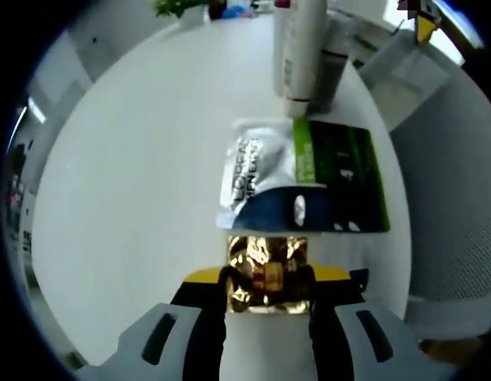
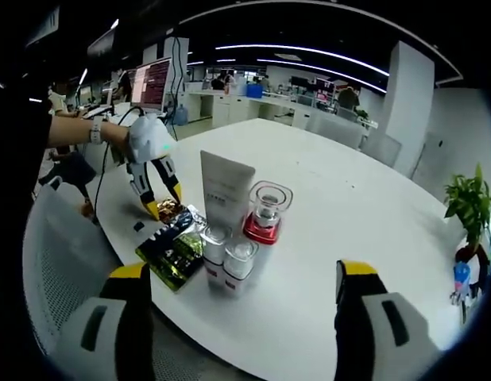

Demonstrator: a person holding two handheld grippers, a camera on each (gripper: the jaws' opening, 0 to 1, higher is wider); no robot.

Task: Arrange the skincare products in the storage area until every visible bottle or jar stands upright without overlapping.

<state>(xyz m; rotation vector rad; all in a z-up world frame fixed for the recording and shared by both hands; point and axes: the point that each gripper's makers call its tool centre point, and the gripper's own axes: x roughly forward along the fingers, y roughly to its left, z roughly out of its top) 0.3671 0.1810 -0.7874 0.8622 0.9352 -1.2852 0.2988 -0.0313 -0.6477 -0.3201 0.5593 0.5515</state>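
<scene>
My left gripper (image 1: pixel 266 287) is shut on a crinkled gold foil sachet (image 1: pixel 265 274) lying flat on the white table (image 1: pixel 134 175). Just beyond it lie a silver sachet (image 1: pixel 257 175) and a green-and-black sachet (image 1: pixel 345 178), overlapping at their edges. A white tube (image 1: pixel 301 48) stands upright behind them beside a grey bottle (image 1: pixel 333 71). From the right gripper view, the white tube (image 2: pixel 226 190), a clear jar with a red base (image 2: pixel 266 210) and two small clear-capped bottles (image 2: pixel 228 258) stand upright together. My right gripper (image 2: pixel 244 270) hangs open above the table edge, apart from them. A gloved hand holds the left gripper (image 2: pixel 164 202) over the gold sachet (image 2: pixel 168 211).
A mesh office chair (image 2: pixel 55 238) stands at the table edge near the sachets (image 2: pixel 178 248). A potted plant (image 2: pixel 470 208) sits at the far right. The wide table top (image 2: pixel 373 198) stretches behind the bottles. Desks and monitors line the background.
</scene>
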